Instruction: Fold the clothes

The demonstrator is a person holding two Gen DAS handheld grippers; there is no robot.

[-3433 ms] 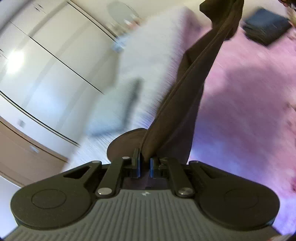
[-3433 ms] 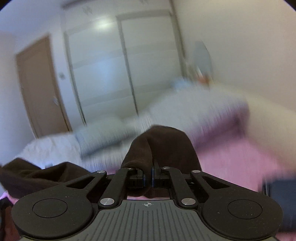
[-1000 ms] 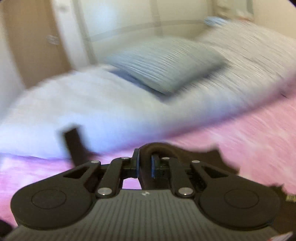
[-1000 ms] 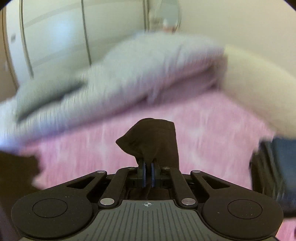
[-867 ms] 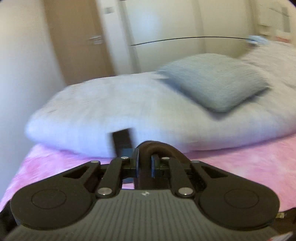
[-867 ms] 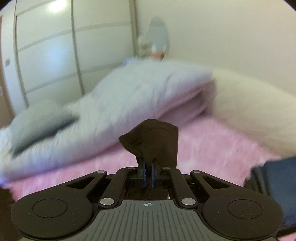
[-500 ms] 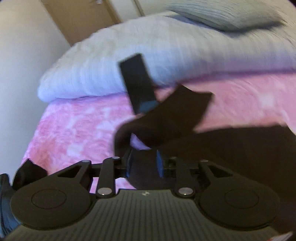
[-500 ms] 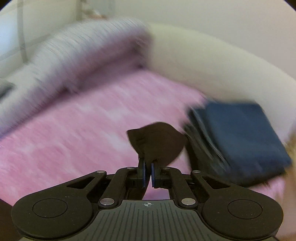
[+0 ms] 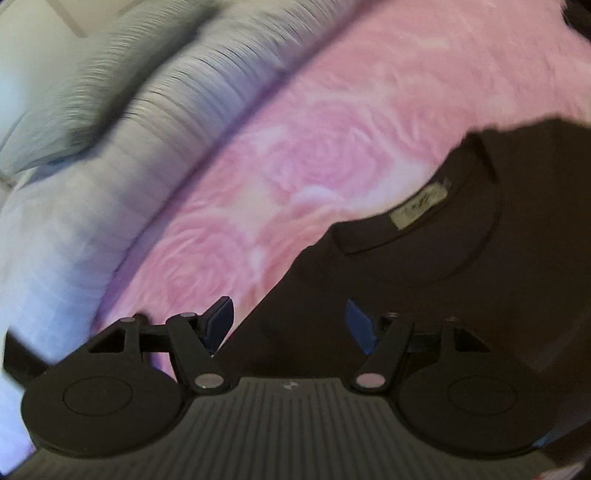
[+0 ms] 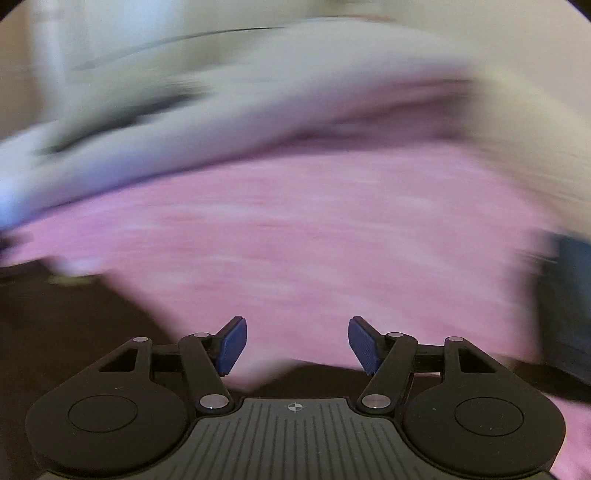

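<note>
A dark brown T-shirt [image 9: 480, 266] lies spread on the pink bedspread [image 9: 295, 166], its round neckline and pale neck label [image 9: 421, 201] facing up. My left gripper [image 9: 290, 323] hovers over the shirt's shoulder edge, jaws opening, the pads apart and pressing on nothing. In the blurred right wrist view the same dark shirt [image 10: 74, 325] fills the lower left and runs under my right gripper [image 10: 295, 345]. Its jaws are opening too, with only pink bedspread [image 10: 314, 251] showing between the blue pads.
A pale grey duvet [image 9: 110, 177] and a grey pillow [image 9: 59, 118] are heaped along the far side of the bed. A folded dark blue garment [image 10: 569, 306] lies at the right edge of the right wrist view. A light wall [image 10: 480, 33] stands behind.
Both grippers were shut on the brown shirt and have let it go, jaws now wide. Both hands dropped toward the bed, and the shirt now lies flat on the pink spread.
</note>
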